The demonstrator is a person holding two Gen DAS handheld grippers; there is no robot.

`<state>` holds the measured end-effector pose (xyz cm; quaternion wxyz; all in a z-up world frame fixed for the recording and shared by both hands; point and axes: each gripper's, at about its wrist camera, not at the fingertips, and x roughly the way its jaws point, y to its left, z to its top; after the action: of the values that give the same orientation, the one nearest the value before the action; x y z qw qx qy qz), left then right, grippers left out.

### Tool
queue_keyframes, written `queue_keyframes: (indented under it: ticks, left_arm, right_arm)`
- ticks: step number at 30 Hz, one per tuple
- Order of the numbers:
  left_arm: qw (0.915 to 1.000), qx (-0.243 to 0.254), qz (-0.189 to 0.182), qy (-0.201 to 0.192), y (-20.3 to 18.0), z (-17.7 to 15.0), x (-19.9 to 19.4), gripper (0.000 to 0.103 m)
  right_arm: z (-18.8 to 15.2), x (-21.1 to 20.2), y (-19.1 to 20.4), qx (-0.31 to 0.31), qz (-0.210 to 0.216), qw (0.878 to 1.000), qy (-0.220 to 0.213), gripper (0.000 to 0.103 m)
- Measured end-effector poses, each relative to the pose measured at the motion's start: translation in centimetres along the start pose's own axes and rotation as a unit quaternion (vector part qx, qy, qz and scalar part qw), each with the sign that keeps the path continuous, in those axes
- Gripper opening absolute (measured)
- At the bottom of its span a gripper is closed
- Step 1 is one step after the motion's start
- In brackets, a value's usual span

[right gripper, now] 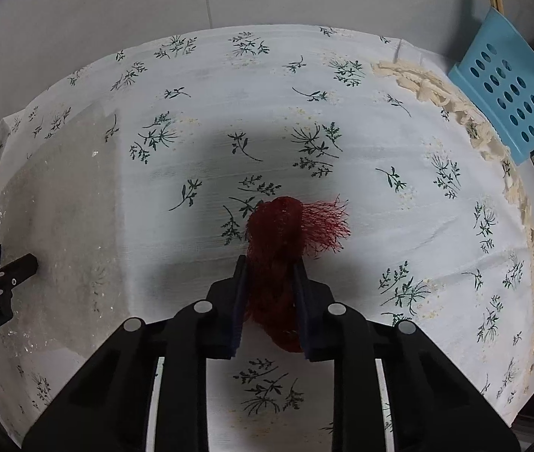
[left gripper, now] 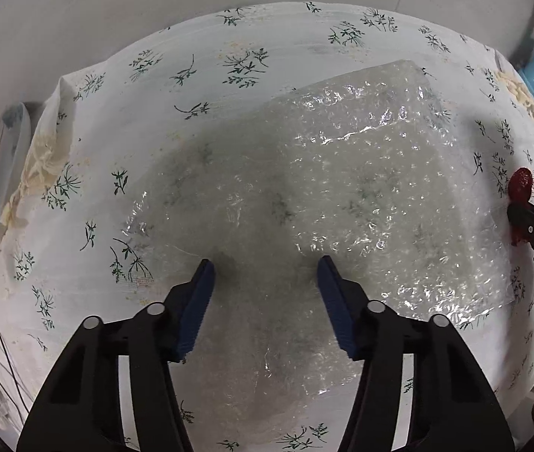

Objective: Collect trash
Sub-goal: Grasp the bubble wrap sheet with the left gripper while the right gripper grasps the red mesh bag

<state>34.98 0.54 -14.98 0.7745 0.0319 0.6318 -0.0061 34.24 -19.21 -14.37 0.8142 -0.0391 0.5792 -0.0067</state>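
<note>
Right gripper (right gripper: 270,263) pinches red mesh netting (right gripper: 285,233) at table centre. Left gripper (left gripper: 265,263) spread, straddling bubble wrap (left gripper: 342,173) flat on floral tablecloth (right gripper: 229,75). Press down, close to bunch film; blue basket (right gripper: 508,101) at 2 o'clock.

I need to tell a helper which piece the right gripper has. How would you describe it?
On the floral tablecloth, right of the clear bubble wrap, lies a bunched red mesh net, pinched in the right gripper. It is the only red thing there.
</note>
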Motion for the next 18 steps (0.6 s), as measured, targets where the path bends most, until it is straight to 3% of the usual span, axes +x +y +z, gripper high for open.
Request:
queue_keyframes:
  ticks: [3,8,18]
  left_arm:
    - [1.0,0.002,0.002,0.0,-0.4,0.2,0.0,0.043]
    - [0.9998,0.005,0.018,0.0,-1.0,1.2,-0.6,0.018]
    - [0.9996,-0.014,0.022,-0.014,-0.2,1.6,-1.3,0.01]
  right_arm:
    - [0.2,0.2,-0.3,0.009,0.008,1.0,-0.001,0.02]
    - [0.3,0.4,-0.5,0.007,0.013,1.0,-0.001,0.02]
    - [0.3,0.5,-0.8,0.005,0.017,1.0,-0.006,0.018]
